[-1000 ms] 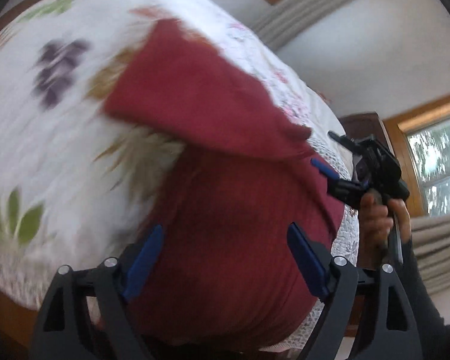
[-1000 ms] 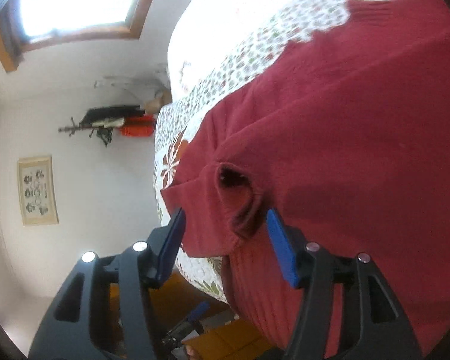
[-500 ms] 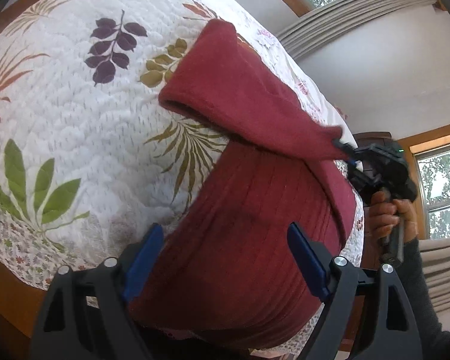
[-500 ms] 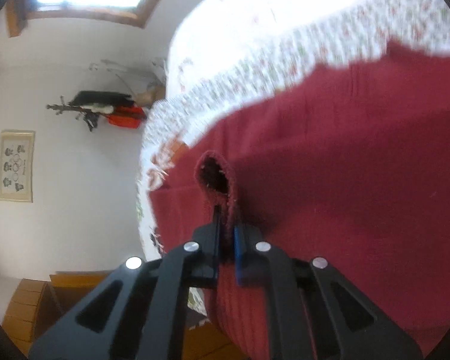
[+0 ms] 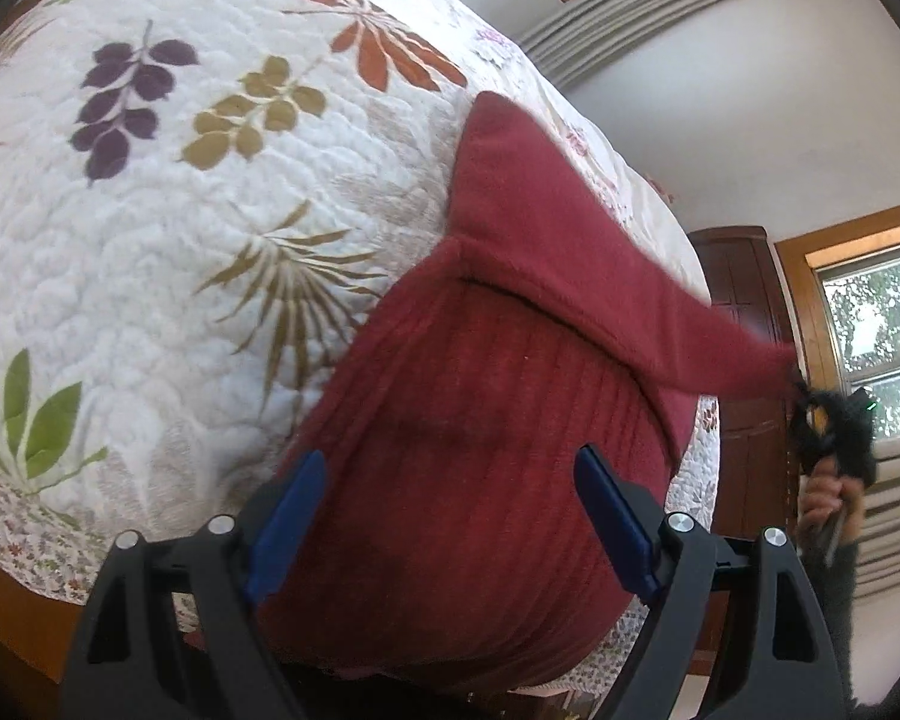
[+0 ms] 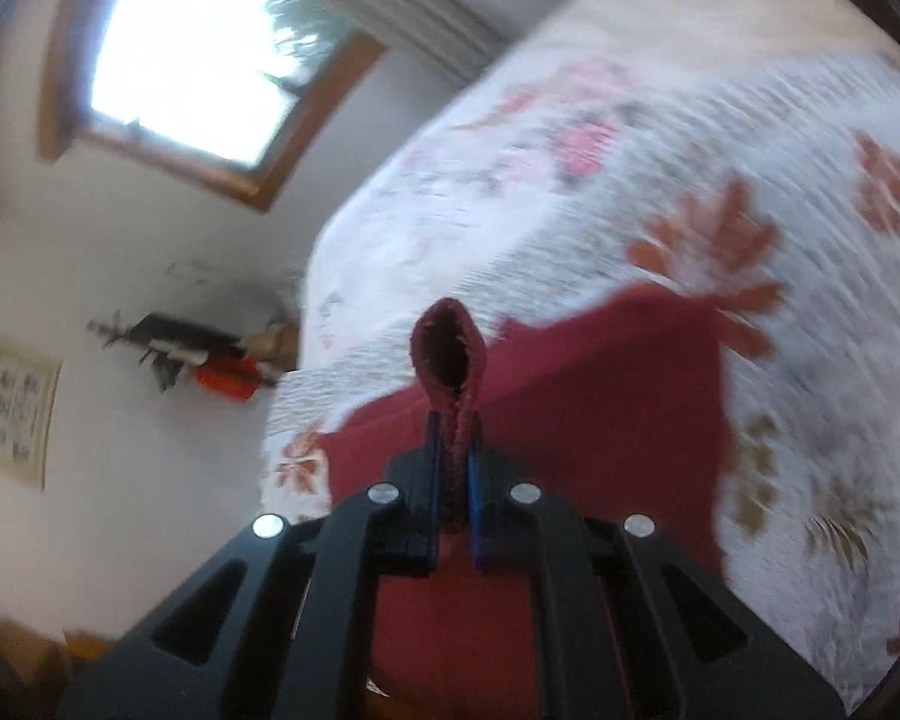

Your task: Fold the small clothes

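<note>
- A dark red sweater (image 5: 480,450) is spread on the leaf-print quilt (image 5: 180,210), at the bed's near edge.
- Its sleeve (image 5: 570,264) is stretched across the body toward the right gripper (image 6: 453,480), which is clamped on the cuff (image 6: 447,354).
- The left gripper (image 5: 450,516) is held open above the sweater's body, gripping nothing.

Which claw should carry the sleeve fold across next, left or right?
Right. The right claw is already shut on the sleeve cuff, with the sleeve lifted taut off the red sweater. The left claw is open over the sweater's body, gripping nothing.
</note>
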Action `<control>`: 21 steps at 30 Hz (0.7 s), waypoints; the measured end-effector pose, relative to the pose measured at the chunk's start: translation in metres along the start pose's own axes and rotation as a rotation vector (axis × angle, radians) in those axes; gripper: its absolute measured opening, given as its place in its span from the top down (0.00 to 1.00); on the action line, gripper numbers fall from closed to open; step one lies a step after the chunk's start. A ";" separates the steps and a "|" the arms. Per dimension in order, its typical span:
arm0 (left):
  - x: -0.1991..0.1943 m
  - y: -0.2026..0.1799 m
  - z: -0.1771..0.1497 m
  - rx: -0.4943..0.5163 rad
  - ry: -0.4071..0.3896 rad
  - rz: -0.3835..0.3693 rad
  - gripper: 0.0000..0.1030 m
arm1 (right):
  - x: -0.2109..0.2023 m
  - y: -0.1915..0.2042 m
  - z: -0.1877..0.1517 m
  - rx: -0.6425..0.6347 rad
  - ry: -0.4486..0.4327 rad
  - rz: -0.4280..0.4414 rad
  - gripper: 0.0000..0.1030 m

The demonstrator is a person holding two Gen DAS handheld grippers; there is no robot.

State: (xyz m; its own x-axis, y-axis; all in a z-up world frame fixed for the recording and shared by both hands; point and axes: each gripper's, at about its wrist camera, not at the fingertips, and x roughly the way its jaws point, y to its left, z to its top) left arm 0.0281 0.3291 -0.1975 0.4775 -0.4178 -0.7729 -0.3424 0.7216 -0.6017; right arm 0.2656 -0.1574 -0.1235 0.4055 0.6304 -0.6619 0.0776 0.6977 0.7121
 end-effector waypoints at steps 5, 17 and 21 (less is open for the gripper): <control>0.010 -0.018 0.010 0.035 0.013 -0.010 0.18 | 0.029 -0.058 -0.019 0.089 0.043 -0.072 0.94; 0.007 -0.026 0.023 0.064 0.009 -0.017 0.18 | 0.041 -0.100 -0.026 0.243 0.038 -0.047 0.61; 0.013 -0.030 0.022 0.066 0.022 -0.018 0.18 | 0.042 -0.108 -0.023 0.264 0.028 -0.052 0.61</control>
State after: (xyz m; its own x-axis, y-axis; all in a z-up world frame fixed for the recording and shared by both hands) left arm 0.0627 0.3143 -0.1845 0.4649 -0.4427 -0.7668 -0.2795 0.7484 -0.6015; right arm 0.2538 -0.1986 -0.2337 0.3700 0.6077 -0.7027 0.3342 0.6186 0.7110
